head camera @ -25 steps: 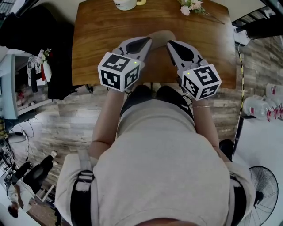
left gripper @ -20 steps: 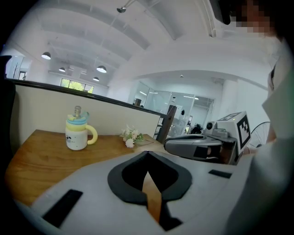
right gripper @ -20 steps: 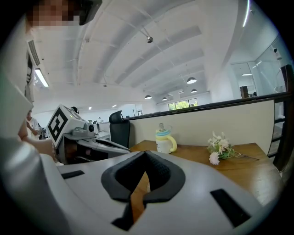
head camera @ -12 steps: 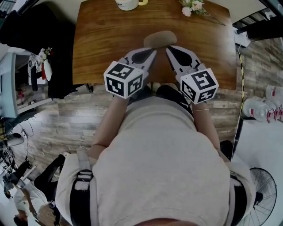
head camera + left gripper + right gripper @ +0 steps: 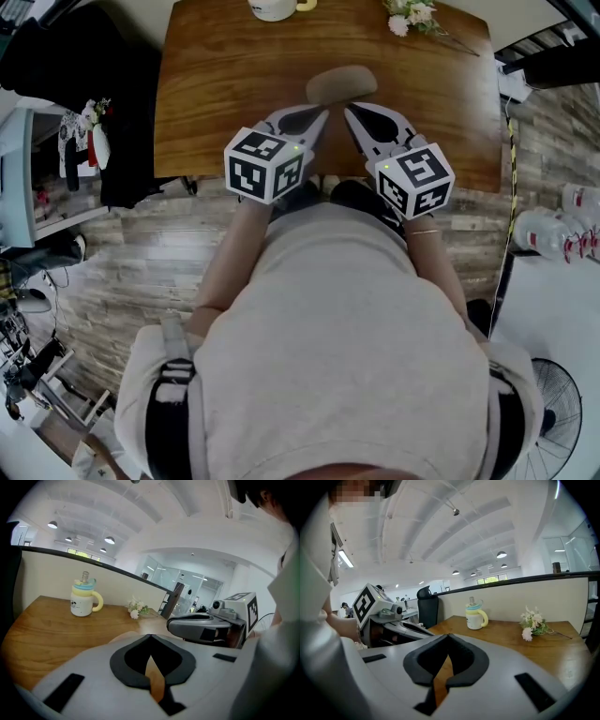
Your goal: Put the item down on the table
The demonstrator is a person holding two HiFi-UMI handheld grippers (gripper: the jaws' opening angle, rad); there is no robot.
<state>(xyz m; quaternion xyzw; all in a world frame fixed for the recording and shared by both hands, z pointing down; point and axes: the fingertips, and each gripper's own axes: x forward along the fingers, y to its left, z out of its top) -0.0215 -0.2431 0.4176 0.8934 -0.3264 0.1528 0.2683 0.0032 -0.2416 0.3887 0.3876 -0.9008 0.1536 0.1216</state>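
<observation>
A tan, rounded item (image 5: 340,84) lies on the wooden table (image 5: 216,103), with nothing gripping it. Both grippers hover just short of it, over the table's near edge. My left gripper (image 5: 323,110) is shut and empty, its tip pointing at the item's near left side. My right gripper (image 5: 346,109) is shut too, its tip close beside the left one. In the left gripper view the jaws (image 5: 150,635) meet with only table showing behind them, and a tan hump (image 5: 123,638) peeks past the left jaw. The right gripper view shows its closed jaws (image 5: 449,634) holding nothing.
A white mug with a yellow handle (image 5: 272,7) stands at the table's far edge, and a small flower sprig (image 5: 409,16) lies at the far right. Dark clothing (image 5: 112,112) hangs left of the table. Water bottles (image 5: 562,230) and a fan (image 5: 553,412) are on the floor at right.
Both grippers have drawn back toward the person and closer together. Their tips, which overlapped the tan item, now sit clear of it. The item stays on the table.
</observation>
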